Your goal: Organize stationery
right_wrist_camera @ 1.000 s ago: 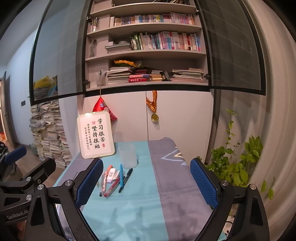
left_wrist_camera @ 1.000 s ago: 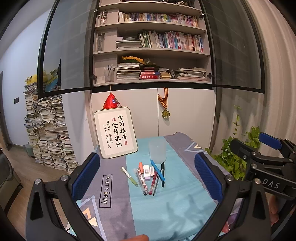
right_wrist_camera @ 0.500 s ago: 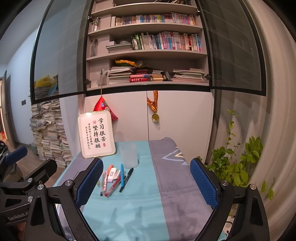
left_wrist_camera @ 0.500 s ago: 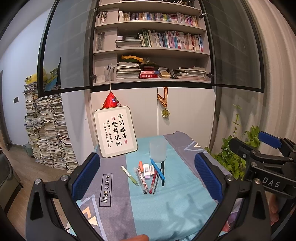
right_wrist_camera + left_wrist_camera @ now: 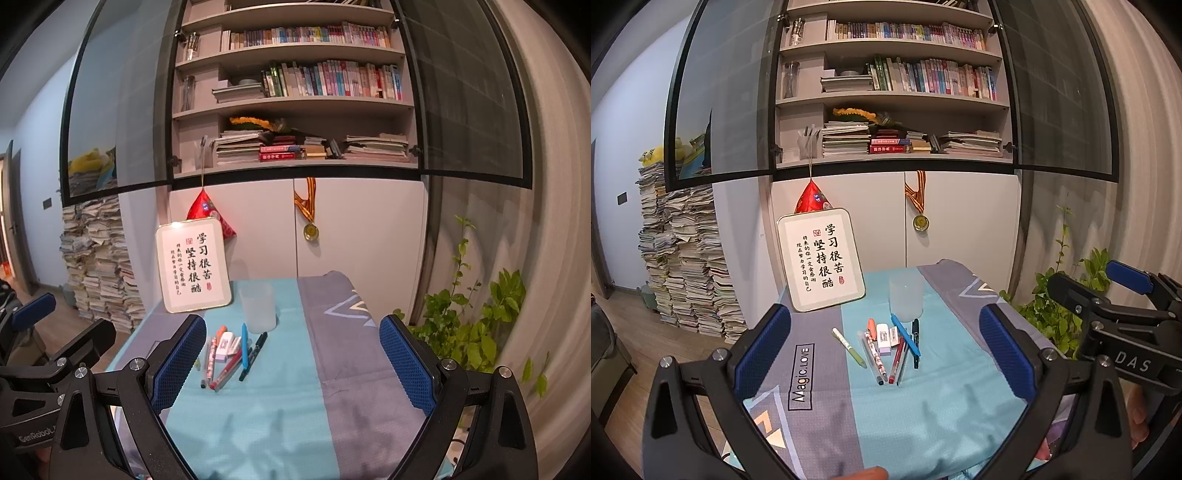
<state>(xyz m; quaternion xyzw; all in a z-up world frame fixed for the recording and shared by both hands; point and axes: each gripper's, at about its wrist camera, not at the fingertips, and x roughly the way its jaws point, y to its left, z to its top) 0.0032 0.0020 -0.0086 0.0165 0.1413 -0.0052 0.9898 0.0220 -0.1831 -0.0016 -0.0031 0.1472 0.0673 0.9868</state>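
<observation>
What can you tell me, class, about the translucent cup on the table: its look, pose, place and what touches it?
The translucent cup is a frosted, whitish tumbler that looks like plastic, plain, with no handle or lid. It stands upright, mouth up, on the teal stripe of the tablecloth, right of the framed calligraphy board and just behind the pens. It appears empty. The blue pen and black marker end at its base; actual contact is unclear.

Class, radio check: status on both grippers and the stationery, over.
Left gripper open, empty. Right gripper open, empty. Pens and eraser loose before frosted cup. Path unobstructed.
</observation>
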